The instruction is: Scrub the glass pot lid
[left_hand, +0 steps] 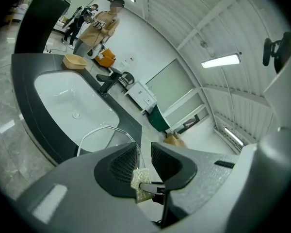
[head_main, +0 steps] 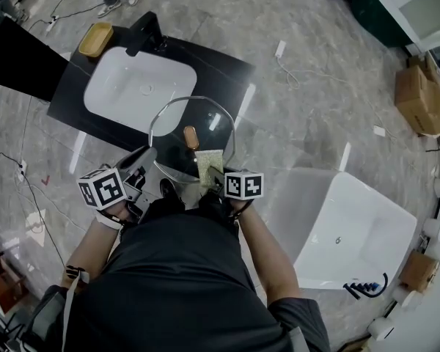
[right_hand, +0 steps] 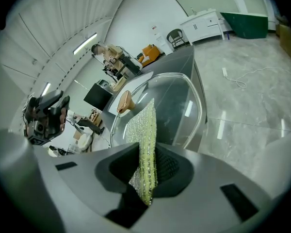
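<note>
- The glass pot lid (head_main: 177,127) is held in the air in front of you, tilted, over the near edge of the black surface (head_main: 218,70) with the white basin (head_main: 139,86).
- Your left gripper (head_main: 148,155) has its fingers drawn to a narrow gap, and the lid's metal rim runs into that gap. I judge it clamped on the edge.
- Your right gripper (head_main: 213,176) has its fingers closed on the scrub pad (head_main: 209,163), which stands edge-on between them and reaches towards the glass below the wooden knob (head_main: 191,136).
- Expect the lid to be stiff, smooth and breakable, with hard floor beneath, and slick if wet. An edge hold lets it pivot when you press, so push lightly and close to the clamped side.
- The knob looks like the firmer place to hold.
- The pad is soft and will fold under pressure.
- The lid's near edge is hidden behind both grippers.
- No view shows whether the pad touches the glass.
- Any dirt on the clear glass is impossible to make out.
</note>
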